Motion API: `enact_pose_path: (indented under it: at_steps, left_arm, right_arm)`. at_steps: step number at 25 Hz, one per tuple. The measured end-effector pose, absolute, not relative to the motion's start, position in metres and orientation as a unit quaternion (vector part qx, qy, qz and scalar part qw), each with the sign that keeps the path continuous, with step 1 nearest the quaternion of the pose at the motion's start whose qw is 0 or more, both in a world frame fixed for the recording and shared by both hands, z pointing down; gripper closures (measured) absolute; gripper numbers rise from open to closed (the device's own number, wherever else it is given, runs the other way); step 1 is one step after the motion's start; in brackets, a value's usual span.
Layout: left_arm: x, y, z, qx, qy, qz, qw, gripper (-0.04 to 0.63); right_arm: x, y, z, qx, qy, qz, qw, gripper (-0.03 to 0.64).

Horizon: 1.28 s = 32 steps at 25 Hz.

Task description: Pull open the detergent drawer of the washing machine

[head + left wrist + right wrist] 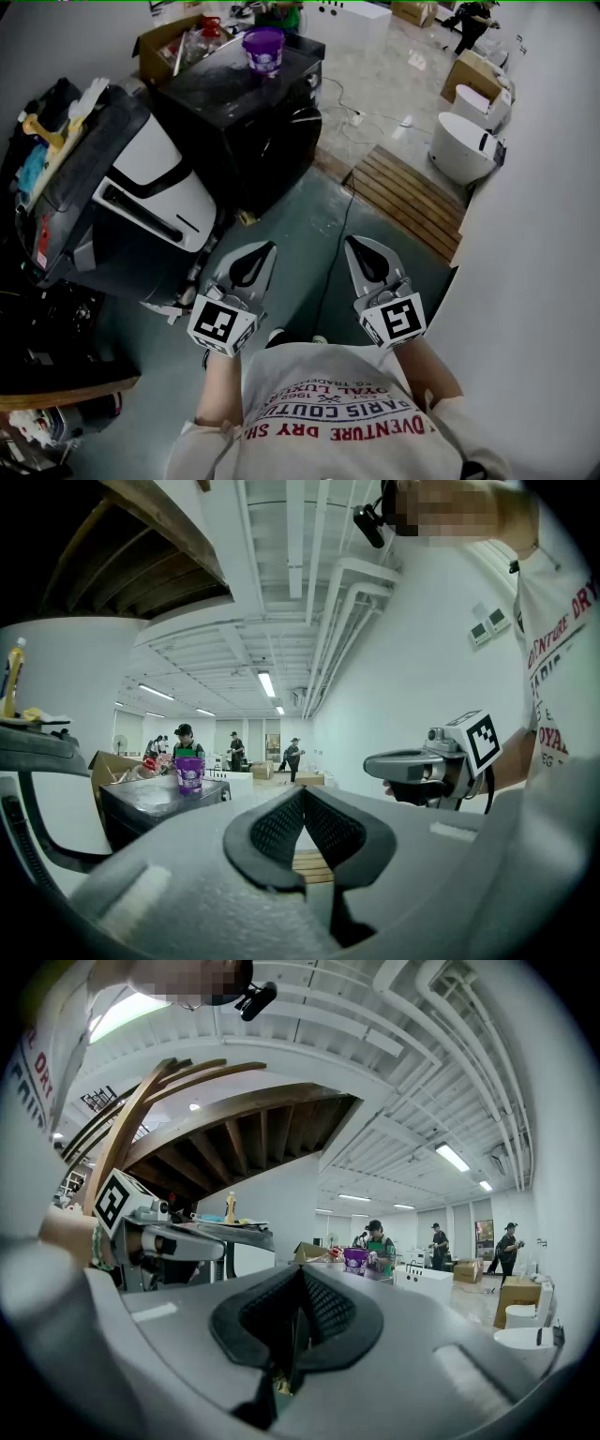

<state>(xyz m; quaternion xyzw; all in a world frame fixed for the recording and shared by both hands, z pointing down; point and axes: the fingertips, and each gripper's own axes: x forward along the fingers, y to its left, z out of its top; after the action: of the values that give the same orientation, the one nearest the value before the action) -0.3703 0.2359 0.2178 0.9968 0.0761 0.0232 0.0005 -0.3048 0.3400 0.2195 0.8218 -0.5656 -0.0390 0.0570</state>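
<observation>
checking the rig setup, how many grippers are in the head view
2. The left gripper is lower centre-left, the right gripper lower centre-right beside it, both shut and empty. None seems hidden.

Left hand-held gripper (267,247), right hand-held gripper (351,242) abreast (jaws closed).

Ahead of you a purple cup (263,49) stood upright, with an open cardboard box (155,45) behind it to the left. To your right a slatted wooden pallet (408,199) lay on the floor (295,220). Past it, white toilets (462,148) sat near the wall, beside another carton (476,71). A person (473,23) stood far off.
</observation>
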Motion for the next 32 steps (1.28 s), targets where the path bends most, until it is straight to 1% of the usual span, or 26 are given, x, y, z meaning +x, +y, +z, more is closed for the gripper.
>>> enact_pose_path:
  at_steps: [11,16,17,18,19,20,22,27,32]
  left_arm:
    - [-0.349,0.243,0.224,0.997,0.075,0.026,0.007,0.603]
    - [-0.339,0.249,0.229,0.998,0.058,0.015,0.012,0.601]
    - [-0.337,0.247,0.228,0.999,0.045,0.010,0.020,0.560]
    - [-0.334,0.245,0.228,0.999,0.036,0.006,0.030,0.422]
    - [-0.331,0.242,0.229,0.999,0.030,0.004,0.042,0.304]
    - [-0.328,0.239,0.230,0.998,0.027,0.003,0.052,0.288]
    - [-0.323,0.231,0.236,0.998,0.024,0.007,0.063,0.288]
    - [-0.299,0.206,0.250,0.998,0.018,0.020,0.063,0.288]
    - [-0.251,0.163,0.259,0.997,0.020,0.027,0.070,0.288]
  right_arm:
    - [-0.283,0.347,0.227,0.818,-0.572,-0.029,0.045,0.617]
    - [-0.273,0.355,0.229,0.818,-0.571,-0.036,0.062,0.617]
    - [-0.270,0.357,0.231,0.818,-0.571,-0.034,0.061,0.617]
    - [-0.267,0.360,0.233,0.819,-0.570,-0.031,0.061,0.617]
    - [-0.262,0.362,0.235,0.820,-0.569,-0.028,0.060,0.617]
    - [-0.257,0.362,0.237,0.821,-0.568,-0.024,0.059,0.617]
    - [-0.247,0.360,0.242,0.821,-0.568,-0.016,0.056,0.617]
    - [-0.221,0.339,0.254,0.820,-0.569,-0.003,0.058,0.616]
    - [-0.176,0.292,0.255,0.825,-0.563,0.003,0.052,0.616]
